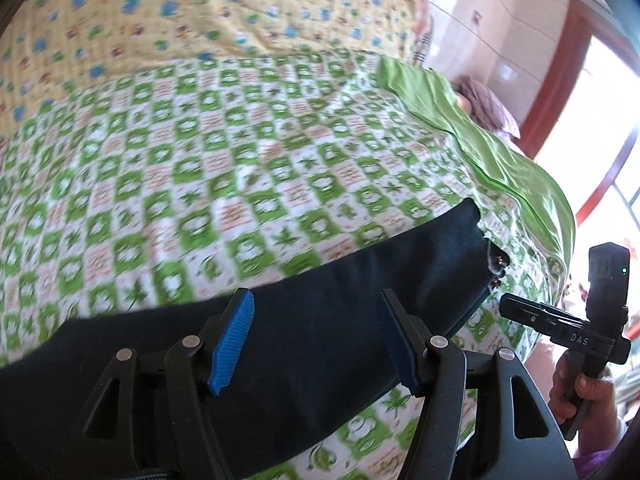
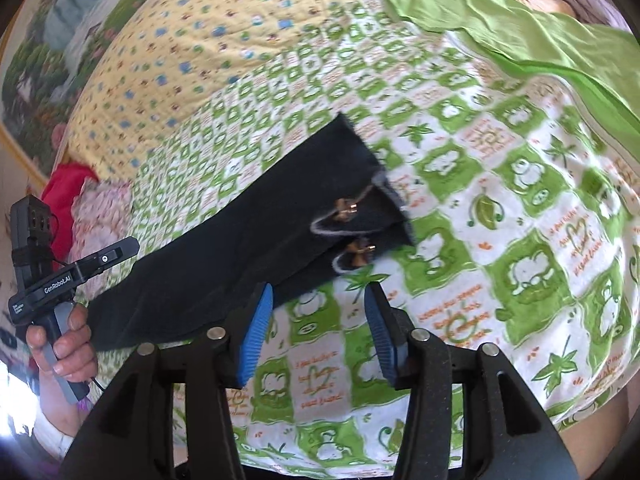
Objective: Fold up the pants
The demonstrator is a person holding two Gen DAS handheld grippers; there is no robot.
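Note:
Dark navy pants (image 1: 328, 300) lie stretched out in a long band on the green-and-white patterned bedspread (image 1: 208, 152). In the left wrist view my left gripper (image 1: 316, 340) hovers over the band, open, its blue pads clear of the cloth. In the right wrist view the pants (image 2: 248, 240) end in cuffs with small bows (image 2: 346, 210). My right gripper (image 2: 318, 336) stands open just below the cuffs, over bare bedspread (image 2: 500, 208). Each view shows the other hand-held gripper at its edge: the right gripper (image 1: 520, 306) and the left gripper (image 2: 120, 250).
A yellow quilt (image 1: 200, 12) covers the far part of the bed. A plain green sheet (image 1: 460, 120) lies along the right edge. A red cloth (image 2: 68, 184) and a pink patterned one sit at the left. A person's hand (image 2: 64, 344) holds the left tool.

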